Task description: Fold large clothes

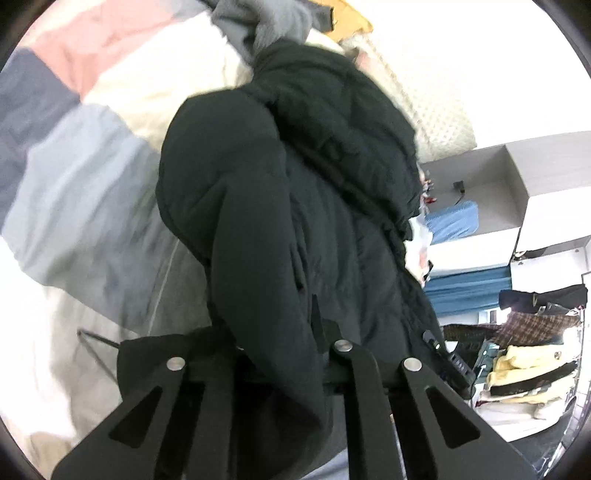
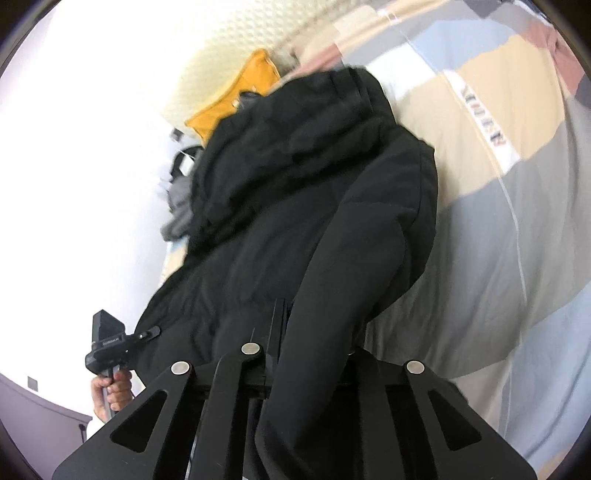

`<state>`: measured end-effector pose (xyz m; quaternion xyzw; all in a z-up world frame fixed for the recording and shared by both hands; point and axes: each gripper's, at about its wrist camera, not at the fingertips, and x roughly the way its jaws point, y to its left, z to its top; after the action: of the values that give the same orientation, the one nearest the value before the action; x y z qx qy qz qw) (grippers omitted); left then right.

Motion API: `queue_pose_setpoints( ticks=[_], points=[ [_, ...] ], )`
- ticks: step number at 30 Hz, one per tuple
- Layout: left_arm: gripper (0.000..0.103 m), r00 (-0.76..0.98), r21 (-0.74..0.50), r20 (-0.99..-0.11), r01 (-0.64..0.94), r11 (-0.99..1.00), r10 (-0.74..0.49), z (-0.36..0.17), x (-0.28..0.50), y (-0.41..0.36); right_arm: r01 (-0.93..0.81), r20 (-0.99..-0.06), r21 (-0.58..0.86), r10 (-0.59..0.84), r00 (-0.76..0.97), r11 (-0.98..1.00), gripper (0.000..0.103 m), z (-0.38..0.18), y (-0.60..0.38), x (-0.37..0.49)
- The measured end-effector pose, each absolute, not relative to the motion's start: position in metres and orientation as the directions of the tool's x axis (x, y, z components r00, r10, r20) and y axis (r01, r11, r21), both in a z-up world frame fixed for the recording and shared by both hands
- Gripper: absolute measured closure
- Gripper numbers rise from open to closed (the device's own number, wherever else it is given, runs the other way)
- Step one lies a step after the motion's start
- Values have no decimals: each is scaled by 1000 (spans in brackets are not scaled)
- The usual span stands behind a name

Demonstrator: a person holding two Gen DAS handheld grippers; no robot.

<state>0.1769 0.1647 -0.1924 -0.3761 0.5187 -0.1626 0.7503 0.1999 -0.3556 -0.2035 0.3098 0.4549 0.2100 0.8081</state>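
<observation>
A large black padded coat (image 1: 295, 192) with a hood lies stretched over the bed, and it also fills the middle of the right wrist view (image 2: 306, 192). My left gripper (image 1: 291, 343) is shut on the coat's hem, with fabric draped over its fingers. My right gripper (image 2: 306, 332) is shut on the hem at the other side, a sleeve hanging over it. The left gripper's body and the hand holding it (image 2: 110, 387) show at the lower left of the right wrist view.
The bed has a patchwork cover (image 1: 74, 155) of grey, pink, cream and blue. A yellow cushion (image 2: 236, 99) and grey clothing (image 1: 266, 22) lie by the headboard. A white shelf unit (image 1: 517, 192) and a rack of clothes (image 1: 532, 354) stand to the right.
</observation>
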Motion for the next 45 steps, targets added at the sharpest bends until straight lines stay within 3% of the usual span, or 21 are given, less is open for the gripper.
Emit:
queue_pose_setpoints(
  ticks=[16, 35, 45],
  points=[
    [93, 547, -765, -571, -85, 639, -611, -77, 106, 185, -249, -395, 720, 679, 619, 647, 96, -86, -394, 121],
    [93, 458, -741, -573, 62, 668, -679, -8, 14, 192, -298, -277, 762, 705, 653, 575, 97, -21, -420, 13],
    [92, 419, -735, -599, 51, 676, -683, -6, 46, 195, -279, -317, 733, 674, 667, 621, 97, -6, -422, 32]
  ],
)
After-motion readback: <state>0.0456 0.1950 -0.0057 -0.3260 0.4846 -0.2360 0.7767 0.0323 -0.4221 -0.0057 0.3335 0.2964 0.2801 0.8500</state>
